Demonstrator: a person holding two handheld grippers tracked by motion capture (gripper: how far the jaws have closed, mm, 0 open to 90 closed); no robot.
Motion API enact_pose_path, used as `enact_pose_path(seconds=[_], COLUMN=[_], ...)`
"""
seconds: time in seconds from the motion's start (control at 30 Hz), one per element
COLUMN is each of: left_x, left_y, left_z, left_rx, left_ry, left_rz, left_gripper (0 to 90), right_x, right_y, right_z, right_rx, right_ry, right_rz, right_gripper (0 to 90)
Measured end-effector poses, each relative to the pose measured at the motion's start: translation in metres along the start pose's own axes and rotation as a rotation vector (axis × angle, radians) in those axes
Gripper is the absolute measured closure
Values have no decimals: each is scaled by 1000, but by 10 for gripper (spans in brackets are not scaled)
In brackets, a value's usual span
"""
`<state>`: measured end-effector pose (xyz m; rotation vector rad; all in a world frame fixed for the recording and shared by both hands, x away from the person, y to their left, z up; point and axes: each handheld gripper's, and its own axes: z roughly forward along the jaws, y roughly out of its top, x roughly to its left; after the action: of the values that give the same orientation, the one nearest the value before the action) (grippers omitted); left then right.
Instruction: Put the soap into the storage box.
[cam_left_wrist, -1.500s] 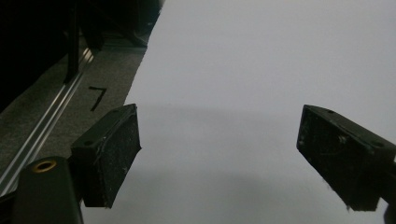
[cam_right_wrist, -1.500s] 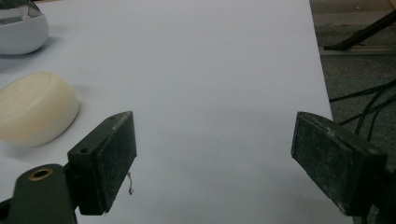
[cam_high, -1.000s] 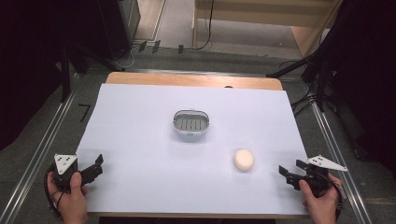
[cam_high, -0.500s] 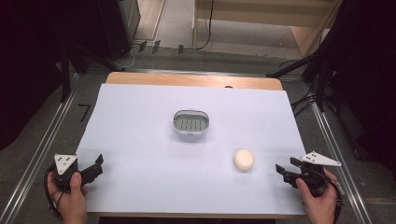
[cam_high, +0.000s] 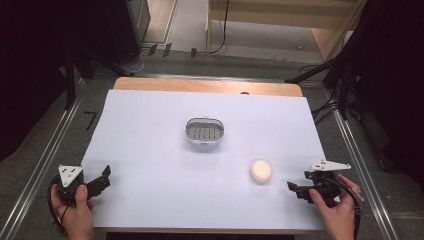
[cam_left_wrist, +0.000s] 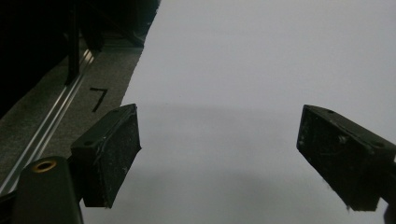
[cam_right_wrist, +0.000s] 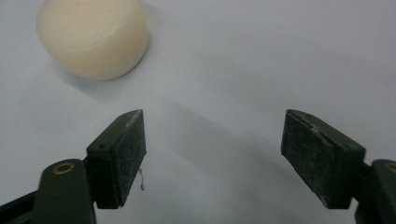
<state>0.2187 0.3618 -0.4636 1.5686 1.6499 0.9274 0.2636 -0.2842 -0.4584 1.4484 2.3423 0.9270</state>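
Item: cream soap bar (cam_high: 260, 171) on white surface (cam_high: 150, 150), near right tongs (cam_high: 298, 188), below grey dish (cam_high: 204, 131). Both tongs gaping, empty; left tongs (cam_high: 102, 177) idle. Likely step: centre jaws around bar before closing.

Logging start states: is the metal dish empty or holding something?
Empty. The dish shows only its bare slotted bottom; the soap lies apart on the paper.

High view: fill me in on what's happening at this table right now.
A person holds a gripper in each hand at the near edge of a white sheet. The left gripper and right gripper are both open and hold nothing. A pale round soap-like block lies just ahead of the right gripper, untouched. A small metal slotted dish sits mid-table with nothing in it.
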Motion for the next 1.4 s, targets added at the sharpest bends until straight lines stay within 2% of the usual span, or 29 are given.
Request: enact_pose_path(seconds=[0.2,0.47,0.63,0.77,0.93,1.2,1.4], left_x=[-1,-1,0,0,0,0,-1], left_y=[0,0,0,0,0,0,0], left_z=[0,0,0,0,0,0,0], left_rx=[5,3,3,5,4,5,5], left_ry=[2,1,0,-1,-2,-2,-1], left_rz=[8,5,3,4,5,3,7], left_gripper=[142,142,142,142,142,142,142], right_x=[1,5,8,11,16,24,30], right_y=[7,17,22,28,31,39,45], right_z=[2,6,8,11,15,24,28], right_rx=[58,119,138,158,170,200,195], right_ry=[24,0,-12,16,-4,10,28], right_rz=[16,21,-13,-28,-65,-87,-106], right_gripper=[137,135,134,155,142,139,138])
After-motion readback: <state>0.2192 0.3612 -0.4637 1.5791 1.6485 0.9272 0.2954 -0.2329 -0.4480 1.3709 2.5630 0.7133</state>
